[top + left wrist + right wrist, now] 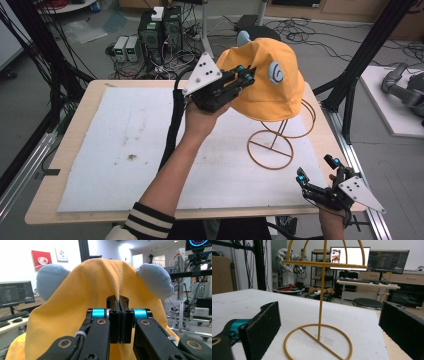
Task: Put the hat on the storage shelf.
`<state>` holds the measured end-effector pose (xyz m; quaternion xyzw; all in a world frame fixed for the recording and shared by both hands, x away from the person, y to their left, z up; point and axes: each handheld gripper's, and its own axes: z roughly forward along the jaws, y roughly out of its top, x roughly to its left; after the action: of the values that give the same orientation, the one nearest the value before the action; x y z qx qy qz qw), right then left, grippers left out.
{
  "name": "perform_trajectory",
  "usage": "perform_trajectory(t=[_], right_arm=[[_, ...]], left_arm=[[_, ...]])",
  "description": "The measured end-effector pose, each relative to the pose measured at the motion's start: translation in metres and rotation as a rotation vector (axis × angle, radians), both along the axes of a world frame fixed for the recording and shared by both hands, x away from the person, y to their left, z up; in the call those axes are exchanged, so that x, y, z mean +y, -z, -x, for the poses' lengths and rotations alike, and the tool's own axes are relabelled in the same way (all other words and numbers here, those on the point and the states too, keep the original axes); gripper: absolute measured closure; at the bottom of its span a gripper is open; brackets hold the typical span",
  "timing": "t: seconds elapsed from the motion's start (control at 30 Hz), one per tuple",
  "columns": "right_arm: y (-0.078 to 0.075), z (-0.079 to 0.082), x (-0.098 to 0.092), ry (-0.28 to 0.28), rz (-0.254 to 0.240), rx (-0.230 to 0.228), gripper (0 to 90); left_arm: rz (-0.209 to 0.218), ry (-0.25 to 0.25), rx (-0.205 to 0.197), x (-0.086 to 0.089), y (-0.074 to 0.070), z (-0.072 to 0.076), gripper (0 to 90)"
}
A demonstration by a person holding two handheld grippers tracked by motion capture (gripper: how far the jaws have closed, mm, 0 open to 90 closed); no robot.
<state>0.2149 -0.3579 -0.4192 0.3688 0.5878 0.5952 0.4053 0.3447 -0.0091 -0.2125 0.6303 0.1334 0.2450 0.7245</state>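
From the high view, the person's left hand has the left gripper up over the back half of the table, jaws pinched onto the crown of a yellow bucket hat with pale blue ears and a blue swirl patch. The hat sits over the top of a gold wire hat stand, whose ring base rests on the white mat at about 3 o'clock from the mat's middle. The right gripper hangs off the table's near right corner, around 5 o'clock, jaws spread wide and holding nothing. In the left gripper view, the two black pads are pressed together with a fold of yellow fabric caught between them, a blue ear at 10 o'clock and another at 2 o'clock. In the right gripper view, the jaws stand wide apart at either side, with the stand upright between them farther off on the mat, its ring base flat and its bare hoop top at 12 o'clock.
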Motion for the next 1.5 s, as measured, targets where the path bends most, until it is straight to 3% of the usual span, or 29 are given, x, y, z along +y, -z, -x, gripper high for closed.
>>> perform_trajectory(t=[0.37, 0.57, 1.07, 1.5], right_arm=[[0.0, 0.008, -0.004, 0.004, 0.004, -0.001, 3.5], [0.0, 0.011, -0.008, 0.014, 0.002, -0.007, 3.5], [0.0, 0.014, -0.009, 0.011, 0.003, -0.006, 3.5], [0.001, 0.013, -0.008, 0.009, 0.014, -0.002, 3.5]], left_arm=[[-0.036, 0.045, 0.043, -0.051, 0.012, -0.009, 88.2], [-0.058, 0.058, 0.062, -0.068, 0.024, -0.011, 88.2], [-0.063, 0.058, 0.109, -0.081, 0.057, -0.019, 88.1], [-0.084, 0.048, 0.101, -0.082, 0.067, -0.016, 83.5]])
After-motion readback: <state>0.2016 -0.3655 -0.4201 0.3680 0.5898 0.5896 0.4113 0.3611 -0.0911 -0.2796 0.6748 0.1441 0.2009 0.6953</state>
